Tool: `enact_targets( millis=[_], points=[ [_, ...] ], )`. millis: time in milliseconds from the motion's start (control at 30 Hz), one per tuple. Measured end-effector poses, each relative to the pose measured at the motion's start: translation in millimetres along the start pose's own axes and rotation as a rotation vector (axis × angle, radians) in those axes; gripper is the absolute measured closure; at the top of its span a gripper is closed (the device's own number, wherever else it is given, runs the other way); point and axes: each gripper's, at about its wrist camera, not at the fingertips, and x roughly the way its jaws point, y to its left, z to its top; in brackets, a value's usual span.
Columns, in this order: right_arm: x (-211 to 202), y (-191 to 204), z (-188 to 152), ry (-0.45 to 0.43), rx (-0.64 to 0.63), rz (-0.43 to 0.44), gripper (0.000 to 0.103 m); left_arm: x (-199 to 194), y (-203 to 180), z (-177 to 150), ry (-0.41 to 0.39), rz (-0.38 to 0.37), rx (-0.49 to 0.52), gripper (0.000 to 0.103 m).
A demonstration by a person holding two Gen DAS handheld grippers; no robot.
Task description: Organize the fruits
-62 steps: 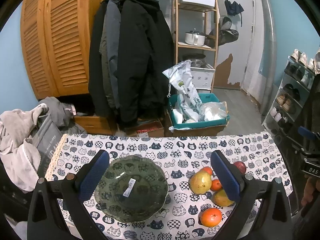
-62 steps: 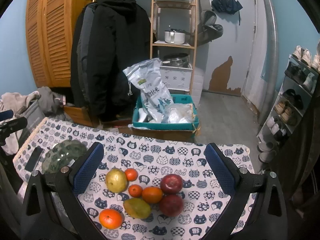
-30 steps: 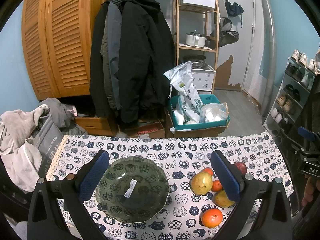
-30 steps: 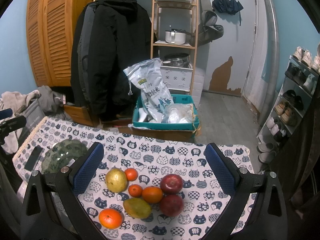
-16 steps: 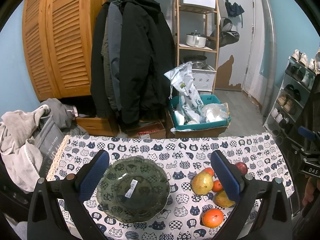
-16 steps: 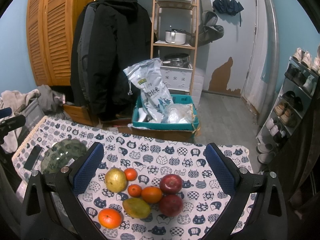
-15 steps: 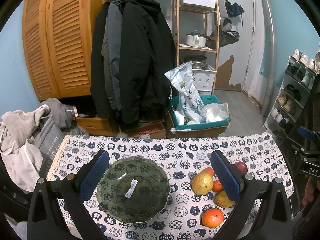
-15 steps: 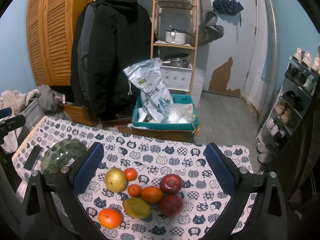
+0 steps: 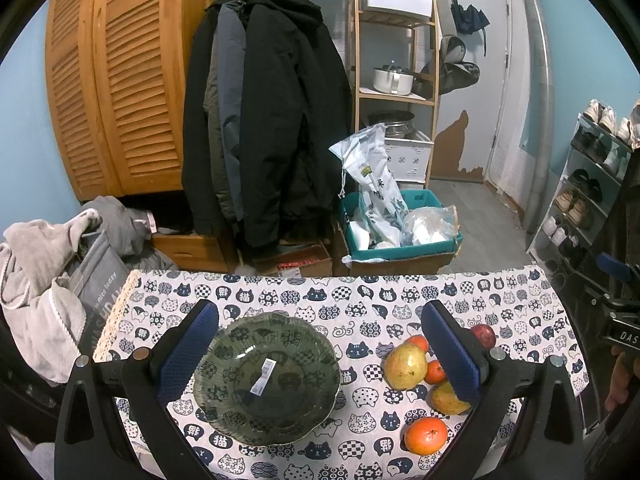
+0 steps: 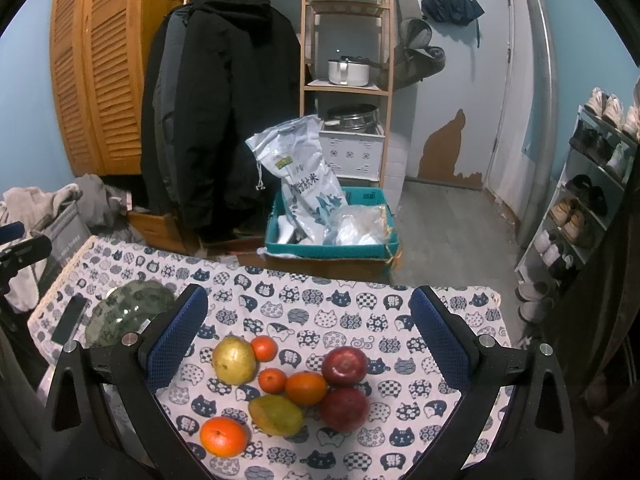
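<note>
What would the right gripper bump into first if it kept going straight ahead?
Probably the fruit pile. The open right gripper points at the orange and red apple in the middle, though depth is hard to judge.

On the surface [image 9: 360,292], a bowl [image 9: 266,376] is set at the left; the fruits [image 10: 288,384] are clustered to its right, well apart.

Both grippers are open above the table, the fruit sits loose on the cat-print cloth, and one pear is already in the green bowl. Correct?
Not quite. The green bowl holds no fruit, only a white sticker, as the left wrist view shows. The pear lies on the cloth with the other fruit. Left gripper and right gripper are open.
</note>
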Motion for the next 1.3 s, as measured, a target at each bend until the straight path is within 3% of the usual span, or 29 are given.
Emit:
enact_targets(
  millis=[933,1300],
  points=[
    [-1,-2,-1,0.001,0.001,0.000,0.003,-1,1,-6,0.002,0.007,0.008,0.001],
    [1,-11,-7,0.028,0.008,-0.004,0.003,10,-7,-9,0.038,0.030,0.023,0.001]
  ],
)
